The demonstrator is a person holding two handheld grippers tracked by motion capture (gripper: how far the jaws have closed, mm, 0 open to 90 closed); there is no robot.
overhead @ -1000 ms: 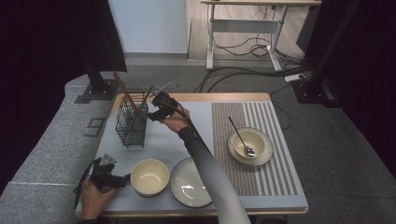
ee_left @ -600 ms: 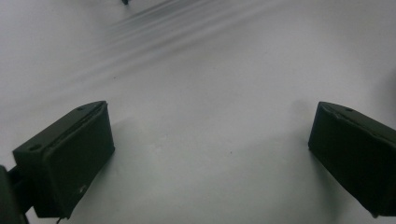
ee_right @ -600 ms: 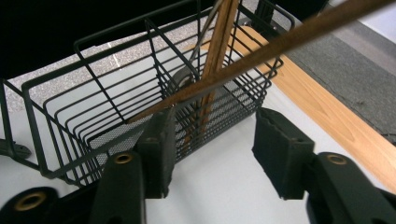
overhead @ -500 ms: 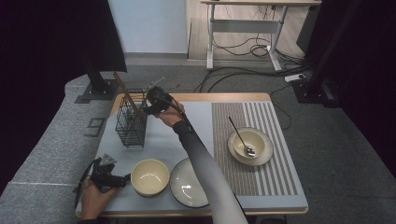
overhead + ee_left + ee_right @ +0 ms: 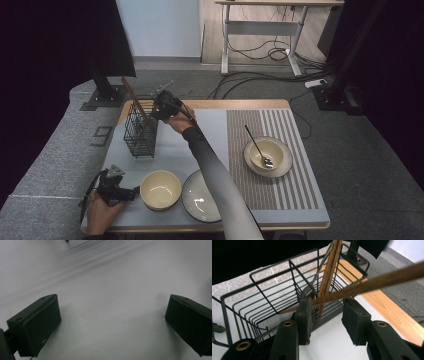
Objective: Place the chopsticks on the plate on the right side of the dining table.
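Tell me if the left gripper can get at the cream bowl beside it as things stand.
Probably yes. The left gripper rests on the table with its jaws wide apart, close to the cream bowl, and nothing lies between them. The right gripper is far off at the wire basket.

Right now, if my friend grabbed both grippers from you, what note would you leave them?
Left gripper: open, holding nothing, low over the table's near left corner beside the cream bowl.
Right gripper: jaws apart at the wire basket; a wooden stick lies across them, tip pointing into the basket.
Done: other wooden sticks already stand in the basket.
Left: get this stick fully in. The spoon in the bowl on the striped mat may be next.
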